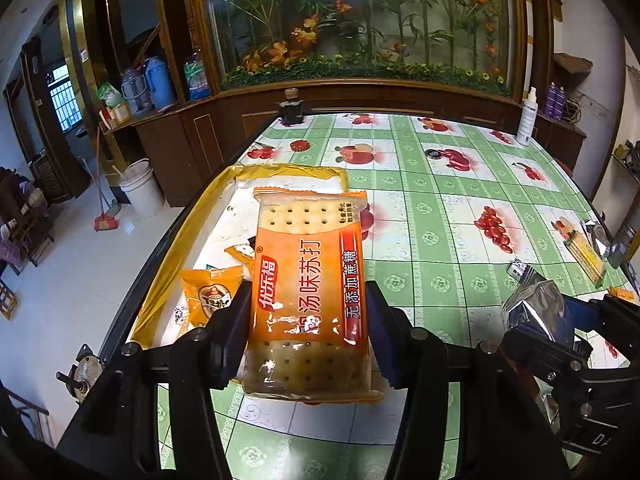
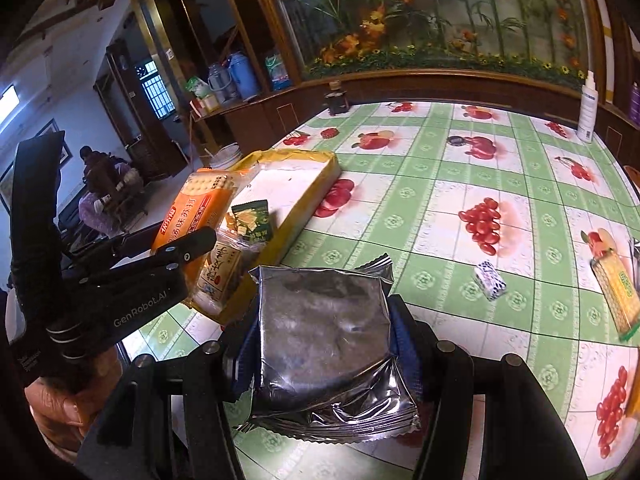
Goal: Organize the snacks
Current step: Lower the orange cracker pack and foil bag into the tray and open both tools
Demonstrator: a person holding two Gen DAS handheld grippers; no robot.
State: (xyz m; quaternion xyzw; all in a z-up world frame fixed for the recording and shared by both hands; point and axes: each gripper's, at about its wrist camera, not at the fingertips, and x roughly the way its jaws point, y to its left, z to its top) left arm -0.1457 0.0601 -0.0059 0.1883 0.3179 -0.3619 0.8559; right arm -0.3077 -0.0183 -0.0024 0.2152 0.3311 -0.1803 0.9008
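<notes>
The left gripper (image 1: 308, 332) clamps the orange cracker pack (image 1: 310, 292) just above the yellow-rimmed box (image 1: 188, 216), so lower it flat before letting go. Alongside, the right gripper (image 2: 324, 344) pinches the silver packet (image 2: 324, 328); it should wait clear, then follow.

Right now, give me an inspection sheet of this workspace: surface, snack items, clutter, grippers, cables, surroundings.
Surface: table under a green fruit-print cloth.
Job's things: orange cracker pack in left gripper; silver foil packet in right gripper; yellow-edged box holding small snack packs; yellow-green pack and small blue-white pack loose on the cloth.
Clutter: white spray bottle, dark jar at the far edge.
Grippers: both shut on packets.
Cables: nothing seen.
Surroundings: wooden cabinet with floral panel, white bucket.
</notes>
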